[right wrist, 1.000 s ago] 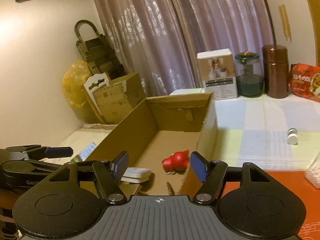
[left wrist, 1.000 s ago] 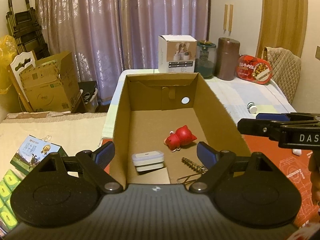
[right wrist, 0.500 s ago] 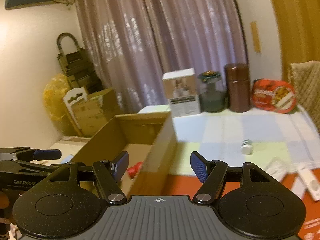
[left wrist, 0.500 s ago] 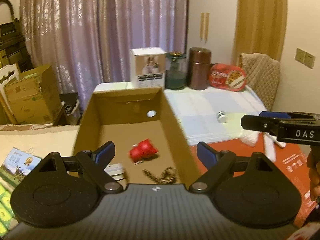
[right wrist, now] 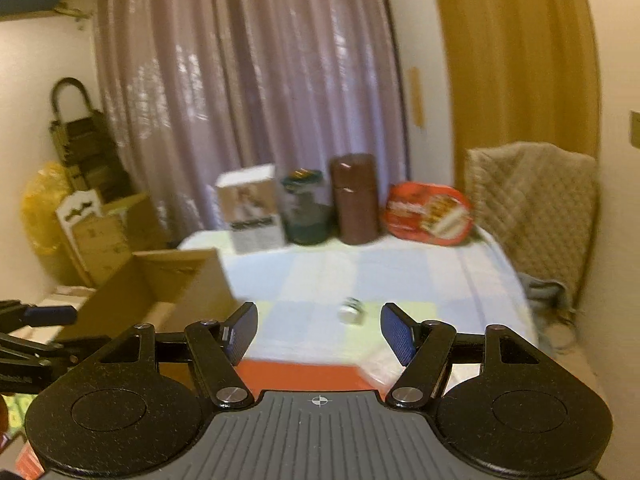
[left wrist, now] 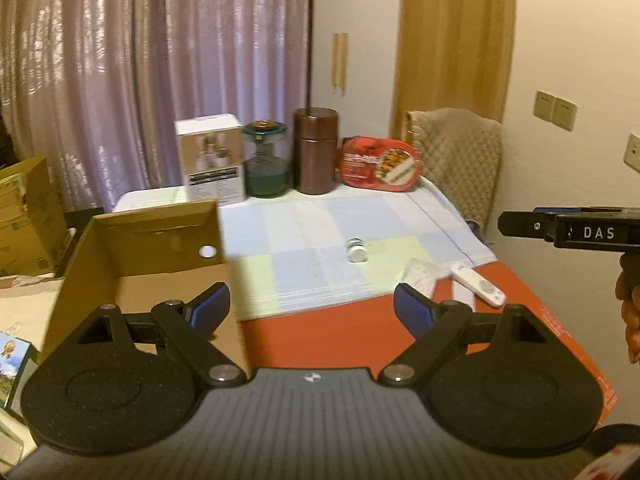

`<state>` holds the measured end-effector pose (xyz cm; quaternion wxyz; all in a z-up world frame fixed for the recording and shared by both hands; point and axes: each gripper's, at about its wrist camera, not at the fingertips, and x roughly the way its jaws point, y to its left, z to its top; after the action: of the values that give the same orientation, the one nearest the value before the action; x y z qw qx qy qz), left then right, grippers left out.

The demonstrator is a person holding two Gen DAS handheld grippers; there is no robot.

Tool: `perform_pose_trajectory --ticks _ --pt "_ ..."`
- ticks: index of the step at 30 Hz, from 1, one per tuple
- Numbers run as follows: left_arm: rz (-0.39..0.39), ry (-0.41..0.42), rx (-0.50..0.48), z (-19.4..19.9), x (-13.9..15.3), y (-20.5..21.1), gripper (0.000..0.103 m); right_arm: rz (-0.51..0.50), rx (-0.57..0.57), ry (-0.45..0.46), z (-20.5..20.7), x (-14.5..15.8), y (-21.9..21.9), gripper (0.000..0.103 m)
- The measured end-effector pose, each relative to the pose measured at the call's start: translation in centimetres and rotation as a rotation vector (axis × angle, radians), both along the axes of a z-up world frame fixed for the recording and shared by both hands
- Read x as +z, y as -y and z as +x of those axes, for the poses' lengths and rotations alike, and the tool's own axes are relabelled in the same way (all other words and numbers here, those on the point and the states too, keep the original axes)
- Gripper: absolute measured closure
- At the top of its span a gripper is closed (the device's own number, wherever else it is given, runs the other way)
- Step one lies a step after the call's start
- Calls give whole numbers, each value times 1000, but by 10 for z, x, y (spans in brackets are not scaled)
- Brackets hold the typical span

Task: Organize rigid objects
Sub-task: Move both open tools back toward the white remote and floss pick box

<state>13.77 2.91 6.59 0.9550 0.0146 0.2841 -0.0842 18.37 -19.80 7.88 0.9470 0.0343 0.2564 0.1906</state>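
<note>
1. Table (left wrist: 540, 320), the largest thing, has a red top at the near end and a pale checked cloth (left wrist: 320, 232) over the far end.
2. Cardboard box (left wrist: 132, 256) stands open on the table's left side; its inside is mostly hidden.
3. Left gripper (left wrist: 310, 312) hangs above the box's right wall and the red top, its blue pads wide apart with nothing between them.
4. Right gripper (right wrist: 318, 334) also holds its pads apart and empty, over the cloth.
5. White remote (left wrist: 478, 289) lies on the red top at the cloth's right edge.
6. Small bottle (left wrist: 356, 251), white with a dark cap, lies on the cloth, well apart from the box.
</note>
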Motion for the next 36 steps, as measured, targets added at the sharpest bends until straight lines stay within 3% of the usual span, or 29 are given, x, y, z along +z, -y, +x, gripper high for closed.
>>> perform_pose_trajectory --ticks 17,36 --pt "11 -52 -92 23 -28 70 17 -43 -126 -81 -4 -36 96 38" --pt "16 -134 -131 66 -84 107 17 -90 -142 -163 26 -89 130 38"
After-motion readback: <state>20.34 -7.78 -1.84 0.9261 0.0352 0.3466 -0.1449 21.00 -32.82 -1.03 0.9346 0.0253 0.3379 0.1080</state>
